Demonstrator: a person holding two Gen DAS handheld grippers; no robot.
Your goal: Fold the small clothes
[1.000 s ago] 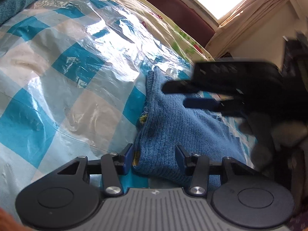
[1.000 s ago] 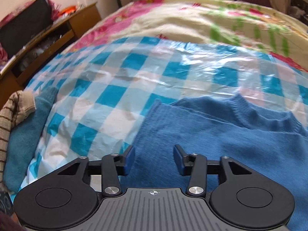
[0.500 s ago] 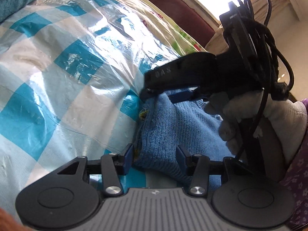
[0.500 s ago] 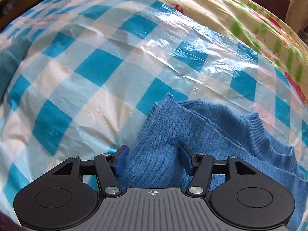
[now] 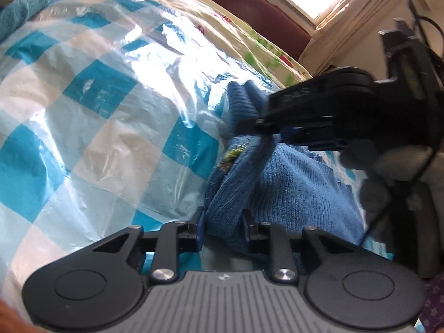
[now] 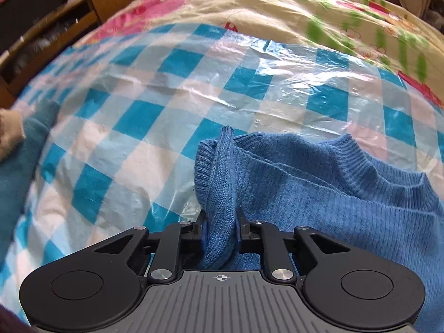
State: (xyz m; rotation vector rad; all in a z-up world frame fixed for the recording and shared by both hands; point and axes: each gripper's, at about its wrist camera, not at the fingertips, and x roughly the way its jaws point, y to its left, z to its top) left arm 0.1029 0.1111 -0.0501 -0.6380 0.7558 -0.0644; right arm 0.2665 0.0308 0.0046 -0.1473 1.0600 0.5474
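1. My left cam: right gripper [image 5: 266, 136] smeared by motion blur; fingertips sunk in the blue sweater [image 5: 299, 191], so I can't tell pads from knit.
2. Gloved hand [image 5: 388, 166] behind it is blurred and cut off by the frame's right edge.
3. My right cam: sweater [image 6: 333, 194] runs off the bottom-right edge; most of the body is unseen.
4. Teal garment [image 6: 16, 172] and beige cloth [image 6: 8, 133] cropped at the left edge, type unclear.
5. Shelf [image 6: 55, 27] top-left too blurred to read contents.
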